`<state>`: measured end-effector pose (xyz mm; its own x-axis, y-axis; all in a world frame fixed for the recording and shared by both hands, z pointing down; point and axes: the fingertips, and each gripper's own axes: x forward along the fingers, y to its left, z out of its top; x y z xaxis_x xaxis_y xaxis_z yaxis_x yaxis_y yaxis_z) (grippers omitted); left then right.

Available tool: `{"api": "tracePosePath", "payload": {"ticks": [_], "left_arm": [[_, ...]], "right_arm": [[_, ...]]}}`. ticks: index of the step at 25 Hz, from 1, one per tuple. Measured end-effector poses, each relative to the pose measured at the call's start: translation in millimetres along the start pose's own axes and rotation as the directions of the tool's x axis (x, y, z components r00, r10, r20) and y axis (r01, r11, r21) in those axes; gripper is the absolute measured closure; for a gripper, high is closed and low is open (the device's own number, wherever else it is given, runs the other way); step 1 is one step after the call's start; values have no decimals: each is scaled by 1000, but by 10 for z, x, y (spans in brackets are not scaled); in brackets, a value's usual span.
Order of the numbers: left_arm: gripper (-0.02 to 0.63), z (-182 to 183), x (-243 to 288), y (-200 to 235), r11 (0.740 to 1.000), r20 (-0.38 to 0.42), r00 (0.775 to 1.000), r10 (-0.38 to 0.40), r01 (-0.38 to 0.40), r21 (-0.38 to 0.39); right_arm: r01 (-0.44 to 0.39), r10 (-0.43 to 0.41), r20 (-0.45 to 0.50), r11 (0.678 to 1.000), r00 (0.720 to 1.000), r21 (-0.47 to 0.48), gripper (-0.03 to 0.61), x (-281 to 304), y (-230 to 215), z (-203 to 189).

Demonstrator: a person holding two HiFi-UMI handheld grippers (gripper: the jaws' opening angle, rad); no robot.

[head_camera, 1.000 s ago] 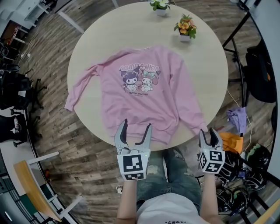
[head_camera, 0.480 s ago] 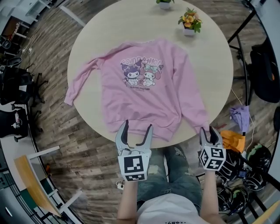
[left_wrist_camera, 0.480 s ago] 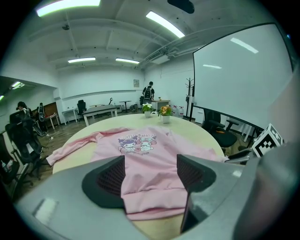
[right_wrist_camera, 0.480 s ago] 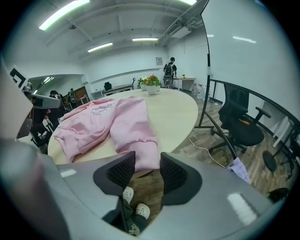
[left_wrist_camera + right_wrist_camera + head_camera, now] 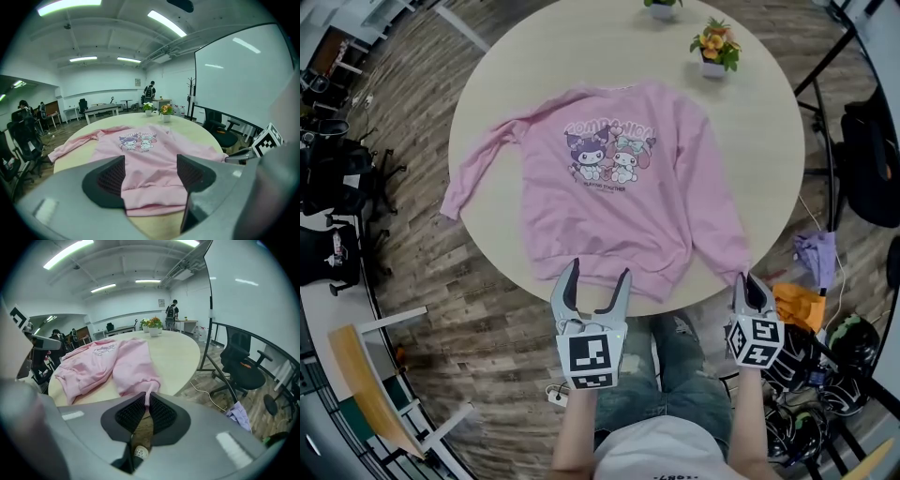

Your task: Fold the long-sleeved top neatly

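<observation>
The long-sleeved top is spread on the round counter with its printed front upward. Its hem lies along the near edge, and the sleeve at the left is stretched out to the left edge. The right claw is clenched on the cuff of the sleeve at the near right, with only a narrow pinch of pink cloth seen between its pads. The left claw is released, jaws wide apart, just at the hem; whether the cloth is touched cannot be told.

Folding is judged not yet begun. With so thin a bite, the cuff could be lost once the sleeve is lifted and carried across the body. Because the hem sits at the near edge, a pull toward the near side could drag the garment off the counter. A pull by one claw alone could skew the body and leave it wrinkled.
</observation>
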<state>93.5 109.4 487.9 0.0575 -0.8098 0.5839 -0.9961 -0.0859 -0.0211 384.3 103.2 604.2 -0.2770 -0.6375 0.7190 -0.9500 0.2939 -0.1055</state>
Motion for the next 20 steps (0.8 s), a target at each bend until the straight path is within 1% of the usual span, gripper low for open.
{"api": "tracePosePath", "payload": {"ticks": [4, 7, 12, 20], "left_arm": [[275, 62, -2, 23, 1000, 11, 1000, 9, -9, -2], [275, 129, -7, 24, 1000, 24, 1000, 15, -15, 4], [275, 264, -12, 44, 1000, 46, 999, 27, -28, 9], [275, 437, 8, 69, 999, 68, 997, 39, -40, 15]], "right_arm": [[13, -13, 29, 1000, 999, -1, 532, -34, -84, 139], [35, -35, 60, 999, 998, 6, 534, -77, -230, 272], [93, -93, 100, 996, 991, 7, 534, -107, -561, 524], [180, -180, 160, 984, 971, 11, 534, -151, -1034, 941]]}}
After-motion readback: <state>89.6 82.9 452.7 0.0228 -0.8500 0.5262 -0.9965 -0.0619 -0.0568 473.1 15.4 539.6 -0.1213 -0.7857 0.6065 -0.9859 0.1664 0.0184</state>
